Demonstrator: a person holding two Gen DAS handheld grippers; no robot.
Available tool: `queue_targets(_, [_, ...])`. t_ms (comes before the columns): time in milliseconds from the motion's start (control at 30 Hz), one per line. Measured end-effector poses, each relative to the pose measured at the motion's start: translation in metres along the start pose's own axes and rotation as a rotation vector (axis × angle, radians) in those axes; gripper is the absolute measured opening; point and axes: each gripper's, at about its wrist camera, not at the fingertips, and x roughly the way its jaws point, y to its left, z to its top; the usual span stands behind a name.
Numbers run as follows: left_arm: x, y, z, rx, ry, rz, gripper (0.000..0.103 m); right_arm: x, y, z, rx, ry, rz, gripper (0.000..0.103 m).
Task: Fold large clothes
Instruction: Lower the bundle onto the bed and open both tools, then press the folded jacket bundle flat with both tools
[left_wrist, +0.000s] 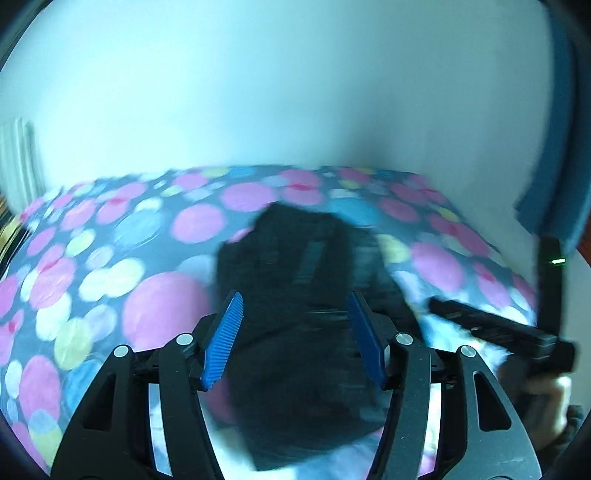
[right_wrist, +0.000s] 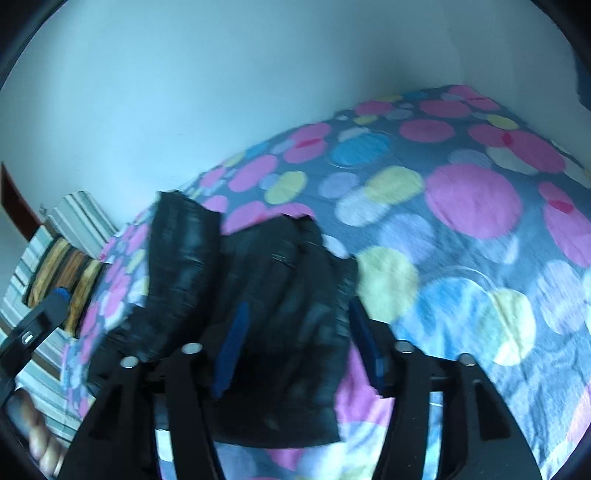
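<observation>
A black garment (left_wrist: 295, 295) lies bunched on a bed with a polka-dot cover (left_wrist: 110, 258). My left gripper (left_wrist: 295, 336) is open with blue pads, hovering over the garment's near part, holding nothing. The right gripper's body (left_wrist: 498, 332) shows at the right of the left wrist view. In the right wrist view the same black garment (right_wrist: 258, 295) lies crumpled on the cover (right_wrist: 461, 240). My right gripper (right_wrist: 299, 343) is open above it, empty. The left gripper (right_wrist: 40, 321) shows at the far left. Both views are motion-blurred.
A pale wall (left_wrist: 258, 92) stands behind the bed. Striped and orange-patterned fabric (right_wrist: 62, 266) lies past the bed's left edge. A blue curtain or cloth (left_wrist: 561, 147) hangs at the right. A radiator-like ribbed thing (left_wrist: 18, 158) is at the far left.
</observation>
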Motion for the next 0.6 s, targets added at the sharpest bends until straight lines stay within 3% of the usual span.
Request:
queue_targets(100, [0.023, 0.039, -0.005, -0.084, 0.042, 0.019, 0.059, 0.015, 0.016, 0.011, 0.02, 0.03, 0.06, 0.074])
queue_targets(233, [0.05, 0.063, -0.016, -0.133, 0.088, 0.013, 0.059, 0.041, 0.035, 0.02, 0.0, 0.087, 0.049, 0.074])
queue_targets(433, [0.072, 0.071, -0.029, -0.155, 0.122, -0.025, 0.059, 0.062, 0.046, 0.02, -0.034, 0.127, -0.055, 0.074])
queue_targets(500, [0.075, 0.071, -0.031, -0.163, 0.123, -0.047, 0.059, 0.065, 0.044, 0.019, -0.048, 0.146, -0.059, 0.029])
queue_targets(600, [0.082, 0.066, -0.033, -0.158, 0.133, -0.086, 0.059, 0.067, 0.031, 0.02, -0.044, 0.153, -0.076, 0.02])
